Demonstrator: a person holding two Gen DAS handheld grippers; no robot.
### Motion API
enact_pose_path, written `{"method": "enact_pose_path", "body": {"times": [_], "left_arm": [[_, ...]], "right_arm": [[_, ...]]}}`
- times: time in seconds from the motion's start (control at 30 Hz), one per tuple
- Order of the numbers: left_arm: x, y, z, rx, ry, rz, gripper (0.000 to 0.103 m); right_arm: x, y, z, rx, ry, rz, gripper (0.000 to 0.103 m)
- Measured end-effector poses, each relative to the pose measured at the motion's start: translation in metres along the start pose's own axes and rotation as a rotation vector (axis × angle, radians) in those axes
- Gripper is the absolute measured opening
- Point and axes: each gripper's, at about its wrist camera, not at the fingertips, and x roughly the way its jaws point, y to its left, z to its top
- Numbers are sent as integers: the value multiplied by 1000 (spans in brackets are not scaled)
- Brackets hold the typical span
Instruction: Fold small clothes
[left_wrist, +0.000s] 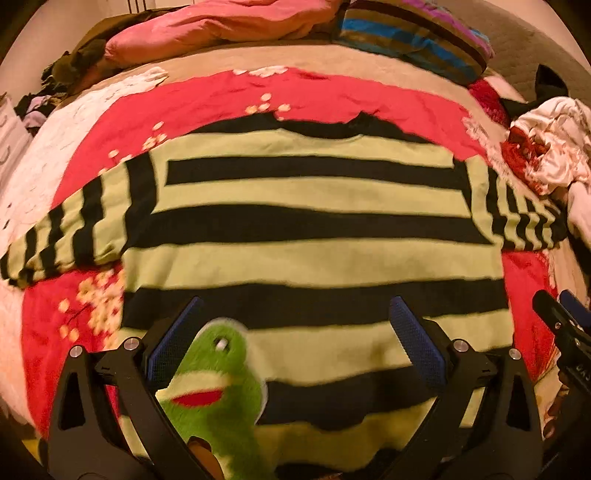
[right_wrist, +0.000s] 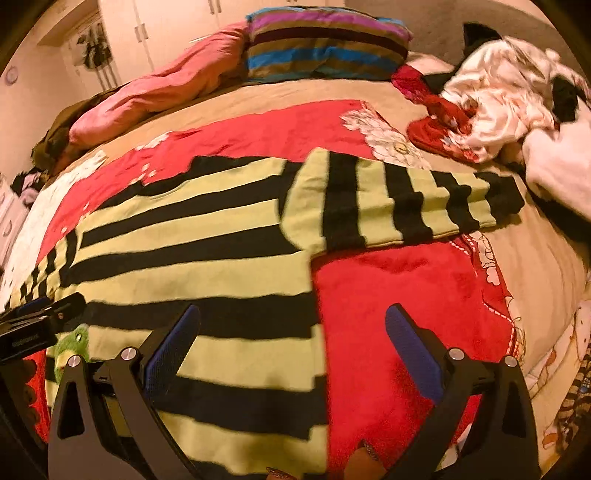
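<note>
Red floral blanket (left_wrist: 332, 99) covers the bed. On it I see the green-and-black striped sweater (left_wrist: 314, 229) spread flat, sleeves out. Laundry heap (right_wrist: 509, 103) far right, contents indistinct. Left gripper (left_wrist: 295, 332) fingers apart over the hem; right gripper (right_wrist: 291, 332) likewise spread. Green frog patch (left_wrist: 218, 387) blurred.

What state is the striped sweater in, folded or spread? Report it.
Spread. The striped sweater lies flat on the red blanket, body open, both sleeves stretched sideways, no fold made.

The left hand-held gripper (left_wrist: 295, 332) hangs with fingers spread wide; the right hand-held gripper (right_wrist: 293, 332) likewise gapes, empty
</note>
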Motion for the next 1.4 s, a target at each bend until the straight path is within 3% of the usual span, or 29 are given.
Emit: {"method": "enact_pose_path", "body": {"times": [0.23,0.47,0.67,0.83,0.93,1.13,1.17,1.2,1.27,1.3,1.33,1.4], "left_arm": [[35,-9,33,5,1,21,94],[77,4,73,-32,19,68,94],[94,14,82,-46,45,47,94],[110,13,72,-15,75,52,94],[123,14,67,-12,99,66,94],[126,13,67,-10,93,71,94],[125,14,66,-13,93,70,94],[124,14,66,-15,92,67,94],[124,15,65,-19,89,65,94],[124,15,66,-18,88,65,94],[124,15,65,-17,88,65,94],[124,15,66,-18,86,65,94]], "right_arm": [[29,-91,33,174,20,-24,99],[50,-217,71,333,1,-263,99],[64,-293,81,530,1,-259,99],[86,-336,75,713,2,-196,99],[100,-352,72,804,-12,-138,99],[111,-358,76,845,-49,-70,98],[111,-358,77,844,-55,-55,94],[112,-358,78,847,-63,-36,77],[119,-356,82,863,-59,31,56],[120,-355,83,864,-53,47,51],[120,-353,84,853,-50,48,47],[116,-350,86,823,-66,37,25]]}}
